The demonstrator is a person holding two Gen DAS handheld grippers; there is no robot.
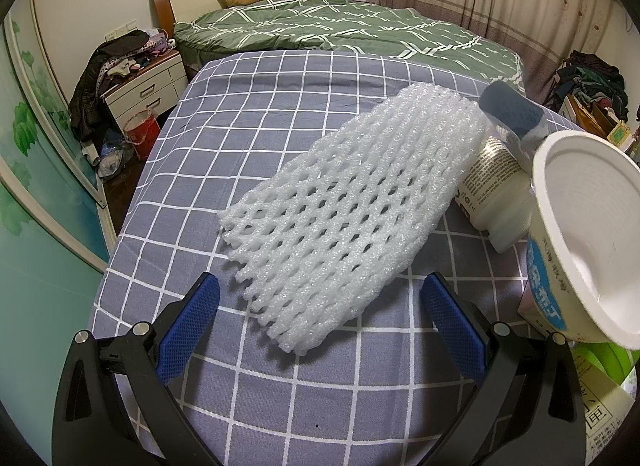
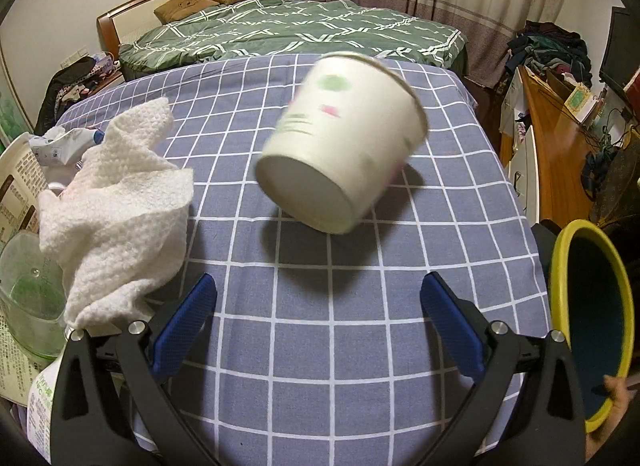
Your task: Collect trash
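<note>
In the left wrist view, a white foam net sleeve (image 1: 348,205) lies on the blue checked tablecloth (image 1: 240,145). My left gripper (image 1: 320,326) is open and empty, with the sleeve's near end between the fingers. A white bottle (image 1: 494,189) and a white cup with blue print (image 1: 580,234) lie to its right. In the right wrist view, a white paper cup (image 2: 344,141) is blurred and tilted above the cloth, ahead of my open, empty right gripper (image 2: 318,322). A crumpled white paper towel (image 2: 116,209) lies at left.
A yellow-rimmed bin (image 2: 592,322) stands at the table's right edge. A clear plastic cup (image 2: 28,294), wrappers and printed paper (image 2: 16,193) sit at left. A bed (image 1: 340,29) lies behind the table, with a nightstand (image 1: 148,85) and red bucket (image 1: 142,131) to its left.
</note>
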